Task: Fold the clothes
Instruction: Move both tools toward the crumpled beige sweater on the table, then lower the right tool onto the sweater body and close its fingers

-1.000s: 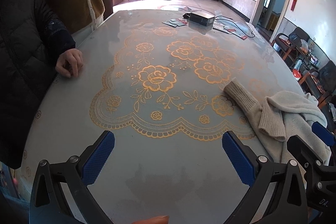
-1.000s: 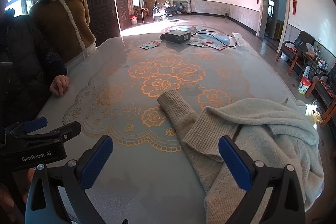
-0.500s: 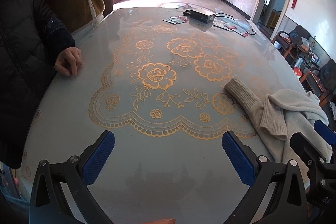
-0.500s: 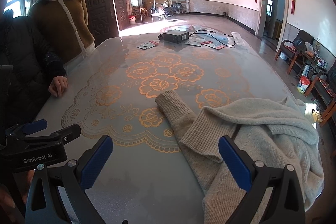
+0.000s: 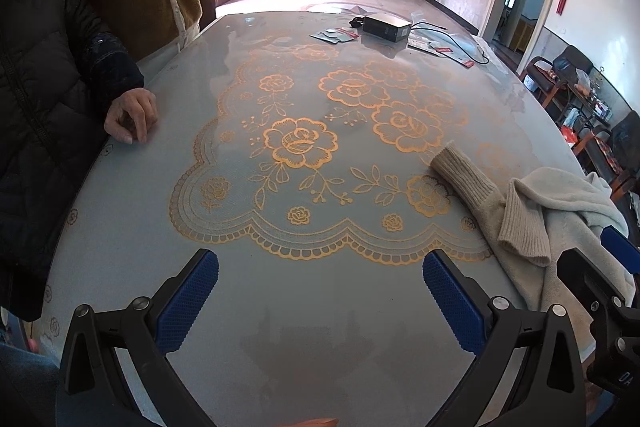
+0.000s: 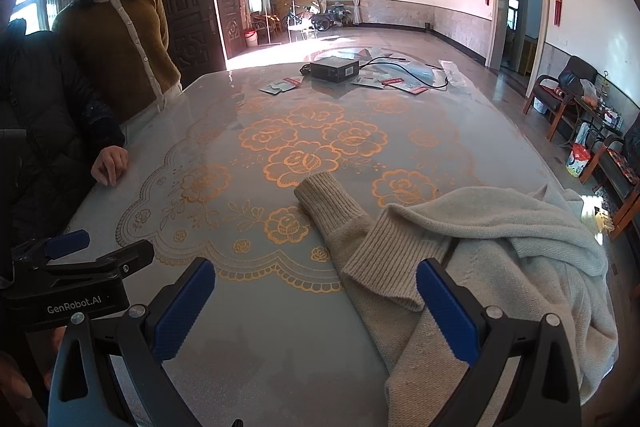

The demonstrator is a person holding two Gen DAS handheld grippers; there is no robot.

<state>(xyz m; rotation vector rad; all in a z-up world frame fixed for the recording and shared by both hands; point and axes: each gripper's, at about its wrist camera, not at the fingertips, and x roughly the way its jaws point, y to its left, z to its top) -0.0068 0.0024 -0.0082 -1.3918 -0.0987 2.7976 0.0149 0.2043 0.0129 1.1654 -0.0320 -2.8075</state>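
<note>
A cream knit sweater [image 6: 500, 251] lies crumpled at the table's right side, one ribbed sleeve [image 6: 328, 199] stretched toward the middle. In the left wrist view the sweater [image 5: 552, 211] sits to the right of my left gripper [image 5: 320, 287], which is open over bare tabletop with nothing between its fingers. My right gripper [image 6: 316, 303] is open too; its right finger [image 6: 448, 311] hangs over the sweater's folded ribbed hem, its left finger over the table. Each gripper shows at the edge of the other's view.
The grey table [image 5: 304, 331] has an orange floral pattern. A person in a black jacket rests a hand [image 5: 132, 115] on its left edge; another person [image 6: 120, 39] in a brown cardigan stands behind. A black box [image 6: 335, 69], cable and cards lie at the far end.
Both grippers have shifted slightly; the sweater and sleeve sit a little lower and nearer in the views. Nothing has been taken hold of.
</note>
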